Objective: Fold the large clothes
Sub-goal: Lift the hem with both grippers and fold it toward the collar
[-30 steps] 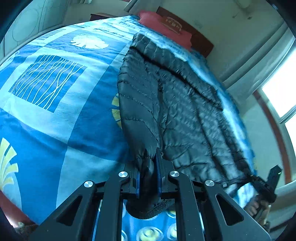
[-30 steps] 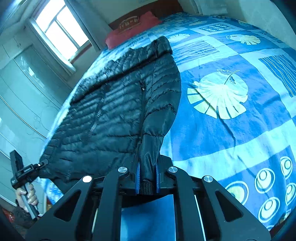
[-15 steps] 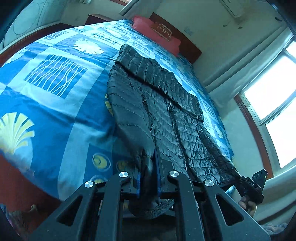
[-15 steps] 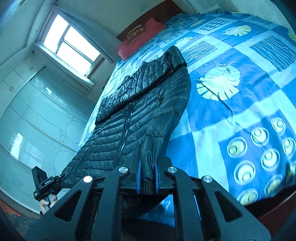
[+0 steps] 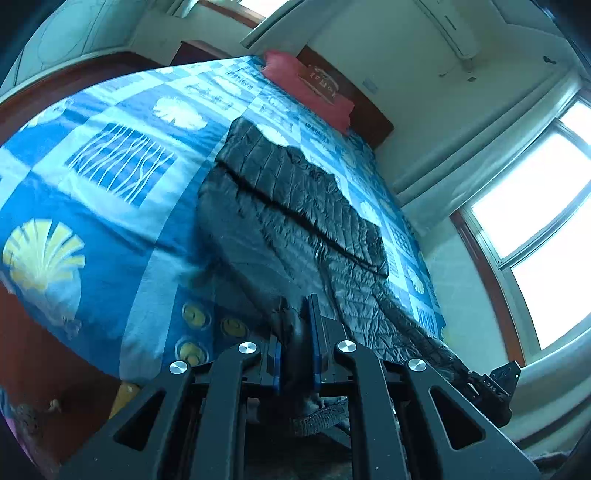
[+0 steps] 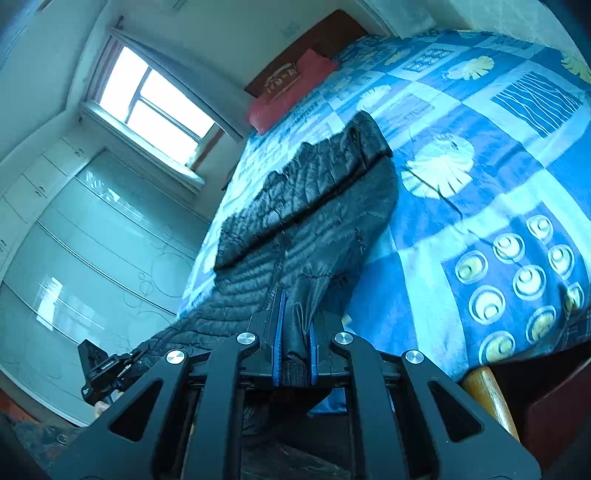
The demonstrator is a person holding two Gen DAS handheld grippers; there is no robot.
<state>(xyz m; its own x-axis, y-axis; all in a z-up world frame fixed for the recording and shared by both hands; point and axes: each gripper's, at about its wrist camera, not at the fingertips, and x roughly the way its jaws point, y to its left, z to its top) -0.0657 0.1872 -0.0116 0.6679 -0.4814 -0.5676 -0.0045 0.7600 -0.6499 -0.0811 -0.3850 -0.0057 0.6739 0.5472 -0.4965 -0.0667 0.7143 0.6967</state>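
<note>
We held the left gripper (image 5: 295, 332) at the bed's near edge, its blue-padded fingers (image 5: 314, 332) pinched on a ribbed cuff of the black puffer jacket (image 5: 295, 206). Our right gripper (image 6: 294, 332) clamped the other cuff the same way, pads pressed against the sleeve fabric. From both grips the jacket ran up off the near edge and lay lengthwise along the window side of the blue patterned bedspread (image 5: 110, 206), its front zipper facing up and its far end folded over toward the headboard. Beyond it, at the far edge, a red pillow (image 5: 306, 88) rested against the dark wooden headboard (image 6: 314, 33).
</note>
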